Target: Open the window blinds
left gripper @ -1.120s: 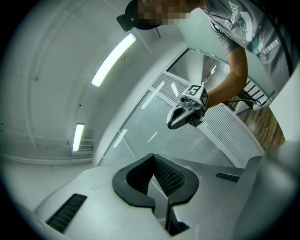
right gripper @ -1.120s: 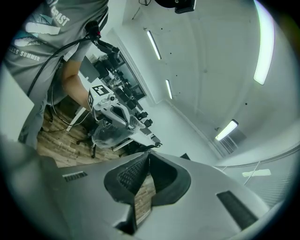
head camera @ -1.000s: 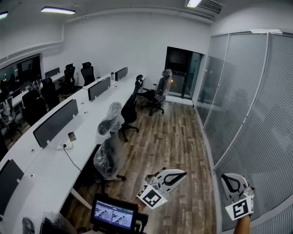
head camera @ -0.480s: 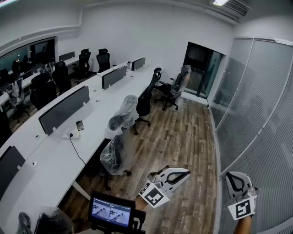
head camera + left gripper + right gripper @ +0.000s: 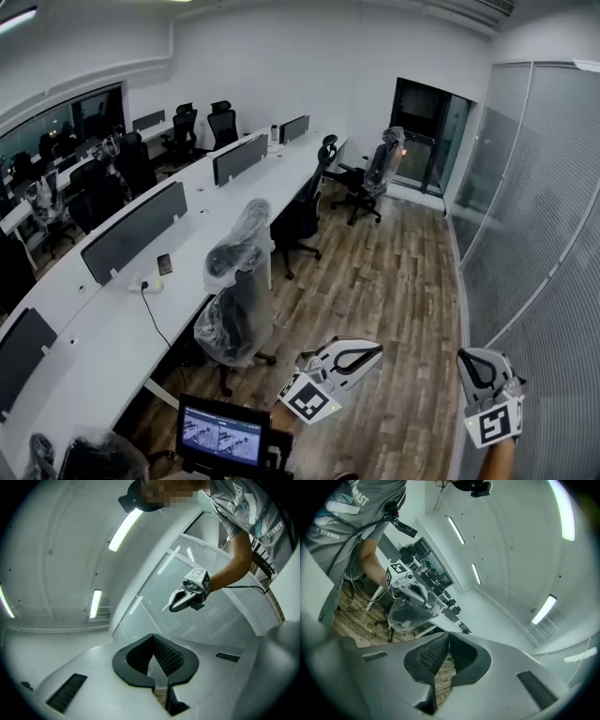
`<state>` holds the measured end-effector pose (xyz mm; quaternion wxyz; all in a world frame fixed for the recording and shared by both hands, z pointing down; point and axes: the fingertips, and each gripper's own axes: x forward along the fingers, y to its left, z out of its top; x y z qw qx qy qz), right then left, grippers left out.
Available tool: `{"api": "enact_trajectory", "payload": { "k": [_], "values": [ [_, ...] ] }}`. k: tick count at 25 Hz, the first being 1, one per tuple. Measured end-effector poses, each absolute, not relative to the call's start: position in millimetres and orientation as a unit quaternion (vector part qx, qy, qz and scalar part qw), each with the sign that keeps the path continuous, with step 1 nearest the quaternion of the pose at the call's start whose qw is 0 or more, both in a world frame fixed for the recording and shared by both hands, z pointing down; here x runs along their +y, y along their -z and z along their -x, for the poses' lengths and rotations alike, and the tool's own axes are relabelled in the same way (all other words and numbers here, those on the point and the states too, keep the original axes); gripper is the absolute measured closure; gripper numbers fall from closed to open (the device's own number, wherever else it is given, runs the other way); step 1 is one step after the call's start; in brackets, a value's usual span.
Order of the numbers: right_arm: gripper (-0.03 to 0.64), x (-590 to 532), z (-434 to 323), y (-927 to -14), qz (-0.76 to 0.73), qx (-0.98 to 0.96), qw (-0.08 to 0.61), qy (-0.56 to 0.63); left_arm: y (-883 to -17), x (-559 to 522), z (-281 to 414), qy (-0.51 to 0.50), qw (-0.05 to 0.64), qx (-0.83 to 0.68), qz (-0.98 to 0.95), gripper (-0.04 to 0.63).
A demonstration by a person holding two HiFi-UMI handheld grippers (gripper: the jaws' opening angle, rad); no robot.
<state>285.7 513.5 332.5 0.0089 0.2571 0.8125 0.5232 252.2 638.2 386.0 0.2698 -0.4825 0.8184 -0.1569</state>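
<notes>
Left gripper, right gripper: closed, empty.

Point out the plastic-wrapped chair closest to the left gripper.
The wrapped chair low in the head view, left of the left gripper; the second wrapped chair stands behind it, the third by the doorway.

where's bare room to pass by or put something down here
The wood floor between the wrapped chairs and the blinds is bare. The desk in front of the dividers is mostly free, bar a phone and cable. Chairs crowd its edge.
</notes>
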Motion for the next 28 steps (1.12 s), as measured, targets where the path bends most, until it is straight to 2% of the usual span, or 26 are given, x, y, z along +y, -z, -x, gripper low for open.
{"api": "enact_trajectory", "payload": {
  "k": [10,22,28],
  "values": [
    [0.614,357.5,-211.2,-339.3,-0.266,0.823,0.008,-0.503,-372.0,477.2,-180.6,0.181,0.274,0.810,0.486,0.591],
    [0.614,218.6,-143.6,-352.1,-0.263,0.840,0.020,-0.475,-376.4,343.7,-109.0,0.222,0.264,0.796,0.498,0.591],
    [0.614,154.8,-78.8,-368.3,-0.236,0.850,-0.003,-0.471,-389.2,280.0,-34.8,0.213,0.269,0.781,0.522,0.591]
  ]
}}
